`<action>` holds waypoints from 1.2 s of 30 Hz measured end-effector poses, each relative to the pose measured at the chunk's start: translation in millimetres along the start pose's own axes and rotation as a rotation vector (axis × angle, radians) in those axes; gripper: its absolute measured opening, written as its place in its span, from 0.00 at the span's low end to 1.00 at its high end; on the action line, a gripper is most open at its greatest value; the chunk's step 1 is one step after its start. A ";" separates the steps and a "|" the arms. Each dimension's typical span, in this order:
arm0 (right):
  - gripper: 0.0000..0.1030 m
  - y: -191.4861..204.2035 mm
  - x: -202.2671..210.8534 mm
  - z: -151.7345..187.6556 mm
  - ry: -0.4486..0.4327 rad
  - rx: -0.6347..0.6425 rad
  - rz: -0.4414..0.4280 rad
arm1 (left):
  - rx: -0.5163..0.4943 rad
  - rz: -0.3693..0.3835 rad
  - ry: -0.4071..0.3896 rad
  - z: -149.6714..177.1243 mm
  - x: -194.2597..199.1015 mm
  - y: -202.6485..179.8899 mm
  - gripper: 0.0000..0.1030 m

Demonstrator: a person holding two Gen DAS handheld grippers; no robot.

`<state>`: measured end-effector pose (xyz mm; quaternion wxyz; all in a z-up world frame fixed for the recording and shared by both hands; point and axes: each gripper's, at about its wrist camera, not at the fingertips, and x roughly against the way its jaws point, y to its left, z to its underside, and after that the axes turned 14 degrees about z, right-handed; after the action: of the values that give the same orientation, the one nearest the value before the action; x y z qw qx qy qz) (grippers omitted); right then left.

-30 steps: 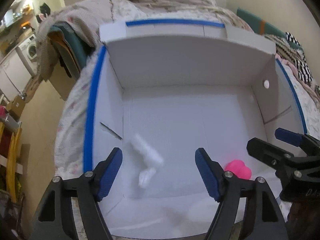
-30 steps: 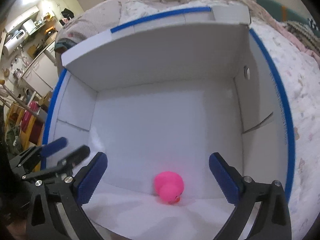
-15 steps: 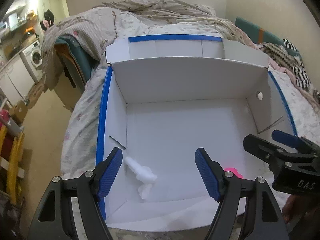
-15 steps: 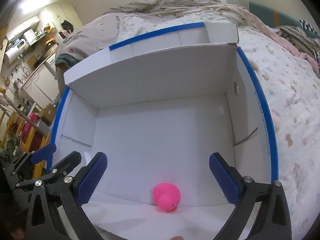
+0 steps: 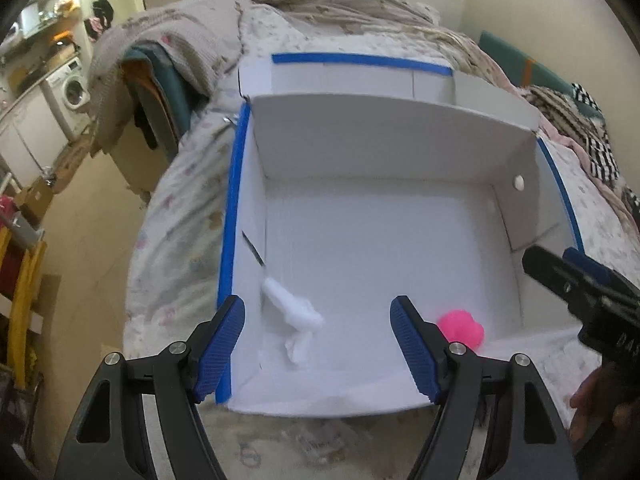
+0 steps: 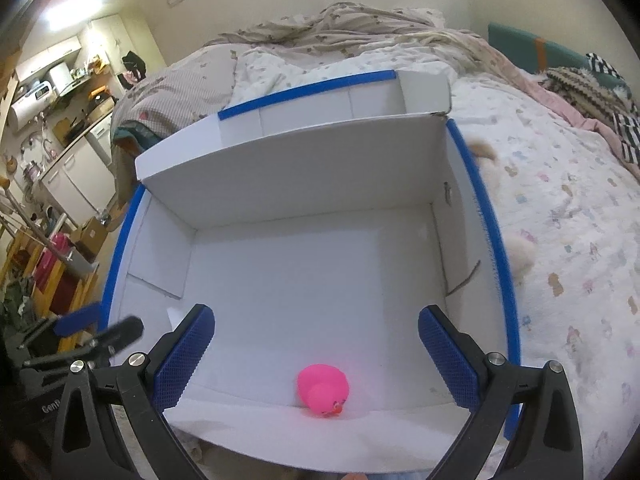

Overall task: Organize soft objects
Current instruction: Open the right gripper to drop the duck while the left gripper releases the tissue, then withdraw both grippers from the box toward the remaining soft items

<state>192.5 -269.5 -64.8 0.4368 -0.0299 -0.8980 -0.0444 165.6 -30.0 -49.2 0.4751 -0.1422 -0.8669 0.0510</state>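
A: Soft toys, two of them, lie inside a white box (image 5: 380, 148) that sits open on a bed (image 6: 560, 208). One is a pink rubber duck (image 6: 323, 393), the other a small white fluffy toy (image 5: 294, 312).

B: Where in the box are they?

A: Both are on the box floor, close to the near wall. The white fluffy toy lies toward the left side wall, the duck toward the right, and they are apart from each other. The duck lies tipped, with its orange beak toward the near wall.

B: What are the grippers doing?

A: The left gripper (image 5: 318, 344) hangs above the near edge of the box with its blue pads (image 5: 222, 344) spread wide and nothing between them. The white toy shows in the gap, down on the box floor. The right gripper (image 6: 316, 358) is also spread wide and empty, with the duck showing below it between the pads.

B: What surrounds the box?

A: The box rim carries blue tape (image 5: 232, 208) along its edges. The bed has a pale patterned cover and a rumpled blanket (image 6: 340, 28) at the far end. A washing machine (image 5: 72, 86) stands at the far left of the room.
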 end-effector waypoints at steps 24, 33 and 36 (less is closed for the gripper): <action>1.00 -33.5 64.1 57.7 0.016 -0.042 -0.006 | 0.069 -0.047 -0.035 60.3 54.1 36.6 0.71; 1.00 -31.5 52.7 73.9 0.099 -0.028 0.067 | 0.138 -0.045 -0.008 75.6 52.8 53.6 0.71; 1.00 -30.9 46.1 76.8 0.134 -0.032 0.062 | 0.165 -0.043 0.015 77.5 46.9 59.9 0.71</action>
<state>101.2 -291.3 -77.3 0.4965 -0.0617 -0.8645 -0.0472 88.6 44.6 -66.8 0.4925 -0.0843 -0.8591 0.1109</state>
